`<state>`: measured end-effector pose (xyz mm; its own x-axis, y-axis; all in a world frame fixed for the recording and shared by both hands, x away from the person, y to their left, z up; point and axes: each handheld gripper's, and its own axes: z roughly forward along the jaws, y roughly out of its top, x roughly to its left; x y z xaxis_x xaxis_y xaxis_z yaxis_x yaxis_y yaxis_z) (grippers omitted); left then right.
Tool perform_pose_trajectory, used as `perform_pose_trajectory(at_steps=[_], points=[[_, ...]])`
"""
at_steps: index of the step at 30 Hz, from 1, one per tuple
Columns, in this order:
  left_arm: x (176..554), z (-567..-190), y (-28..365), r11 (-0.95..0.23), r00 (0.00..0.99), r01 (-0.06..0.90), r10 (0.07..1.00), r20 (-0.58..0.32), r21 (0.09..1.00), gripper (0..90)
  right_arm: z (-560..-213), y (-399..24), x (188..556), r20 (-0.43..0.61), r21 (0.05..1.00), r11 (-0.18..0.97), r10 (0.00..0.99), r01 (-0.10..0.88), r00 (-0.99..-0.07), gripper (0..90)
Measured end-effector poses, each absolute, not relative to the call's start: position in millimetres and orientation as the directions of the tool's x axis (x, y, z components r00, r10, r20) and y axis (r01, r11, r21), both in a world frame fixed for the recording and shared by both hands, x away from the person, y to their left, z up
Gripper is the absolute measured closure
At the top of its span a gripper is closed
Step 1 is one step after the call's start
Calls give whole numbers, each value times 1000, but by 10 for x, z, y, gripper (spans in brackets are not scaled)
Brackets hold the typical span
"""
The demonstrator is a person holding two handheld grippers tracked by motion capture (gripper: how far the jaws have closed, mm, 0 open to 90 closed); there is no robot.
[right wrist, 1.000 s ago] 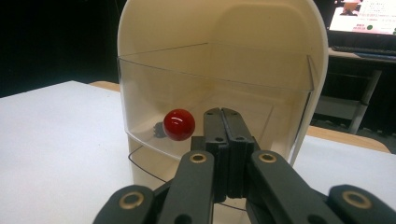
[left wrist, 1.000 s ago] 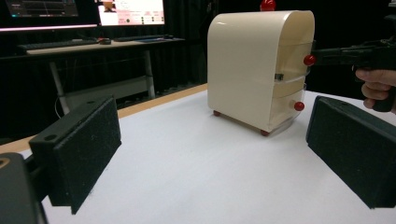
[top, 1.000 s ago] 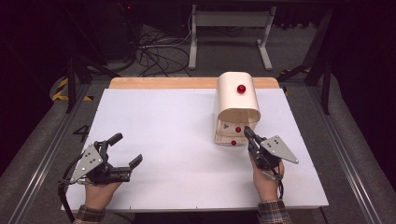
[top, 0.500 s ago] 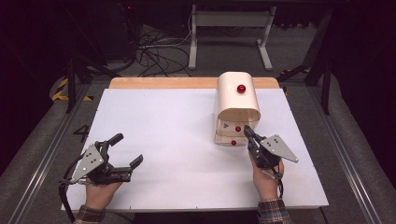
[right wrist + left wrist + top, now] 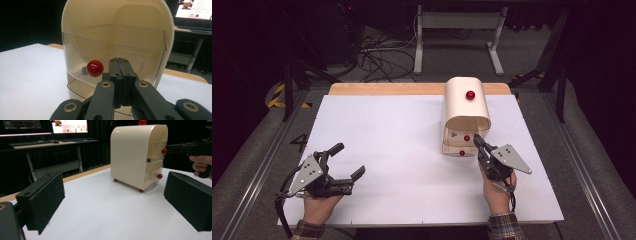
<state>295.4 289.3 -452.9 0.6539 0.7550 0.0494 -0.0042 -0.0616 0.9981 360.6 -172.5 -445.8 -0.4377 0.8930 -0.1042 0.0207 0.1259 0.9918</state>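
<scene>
A cream cabinet [image 5: 464, 107] with clear drawers stands at the back right of the white table [image 5: 402, 150]. Its upper drawer has a red knob [image 5: 466, 138], and the lower drawer has another [image 5: 461, 152]. My right gripper [image 5: 477, 141] is shut with nothing between its jaws, and its tips sit just right of the upper knob. In the right gripper view the knob [image 5: 95, 68] lies left of the closed gripper [image 5: 121, 62], in front of the clear drawer [image 5: 112, 47]. My left gripper [image 5: 350, 160] rests open at the front left, far from the cabinet [image 5: 135, 152], with nothing between its pads [image 5: 46, 197].
A third red knob [image 5: 470, 95] sits on top of the cabinet. A wooden strip [image 5: 387, 88] runs along the table's far edge. Cables and a desk frame [image 5: 457, 30] lie on the floor beyond. White table surface stretches between the two grippers.
</scene>
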Motion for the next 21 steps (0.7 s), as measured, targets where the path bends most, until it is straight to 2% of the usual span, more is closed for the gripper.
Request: perform_pose_trajectory(at_steps=[21], points=[[2960,-4526,2876,-70,657,-7,751,58,997,41,-4487,-1778,3563,-111,992,128,890,10,-442,853]])
